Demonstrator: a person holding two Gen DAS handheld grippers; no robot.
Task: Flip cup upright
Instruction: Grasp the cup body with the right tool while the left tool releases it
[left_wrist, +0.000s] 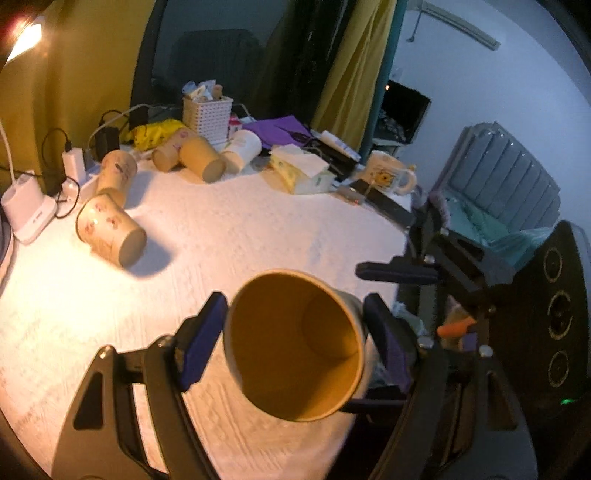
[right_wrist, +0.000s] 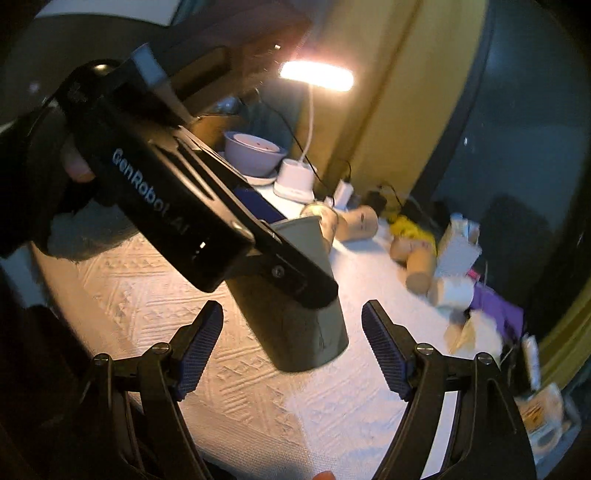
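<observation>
1. The left gripper (left_wrist: 291, 328) has its jaws clenched on the paper cup (left_wrist: 295, 347), held tilted above the tabletop (left_wrist: 240, 229), mouth toward the camera.
2. The right gripper (right_wrist: 291, 347) has released jaws just beside the cup's base.
3. More cups (left_wrist: 110, 229) lie tipped over near a lamp (right_wrist: 314, 75).

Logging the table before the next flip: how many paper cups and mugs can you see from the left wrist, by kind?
Paper cup held in the left gripper, mouth toward the camera: 1
Brown paper cups lying on their sides: 4
White paper cup lying on its side: 1
Handled mug, upright: 1
Total: 7
</observation>
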